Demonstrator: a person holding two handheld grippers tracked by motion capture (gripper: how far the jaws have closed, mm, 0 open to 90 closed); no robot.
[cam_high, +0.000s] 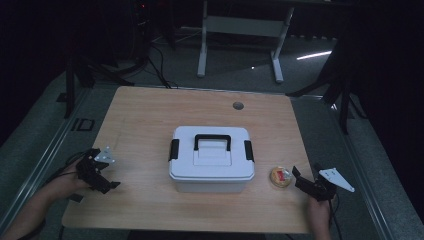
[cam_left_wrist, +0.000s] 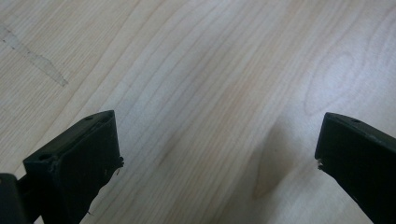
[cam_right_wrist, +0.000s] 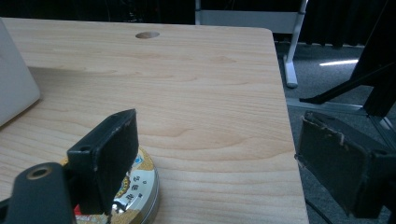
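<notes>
Standing wide open near the lower right of the high view, the right gripper (cam_high: 303, 183) holds nothing; its jaws point toward a small round tin (cam_high: 281, 176) with a gold and red printed lid, lying just beside its tips. In the right gripper view the near jaw overlaps the tin (cam_right_wrist: 140, 186) at the bottom left of the frame, while the other jaw stands well apart at the far right, over the table edge; whether the near jaw touches the tin cannot be told. The tin is not between the jaws.

At the lower left of the high view, the left gripper (cam_high: 102, 175) is also spread wide and empty. The left gripper view shows its two jaws at the lower corners of the frame with bare wooden table (cam_left_wrist: 201, 93) between them, and a faint scuff toward the upper left.

At centre frame in the high view sits a white storage box (cam_high: 211, 159) with a black handle and black side latches; its lid is on and both latches appear down, though dim light limits certainty.

Assessment: work is at its start. The tin is not grasped and rests on the table right of the box; the box is unopened. Gripping the tin, releasing the latches and any stowing all remain.
</notes>
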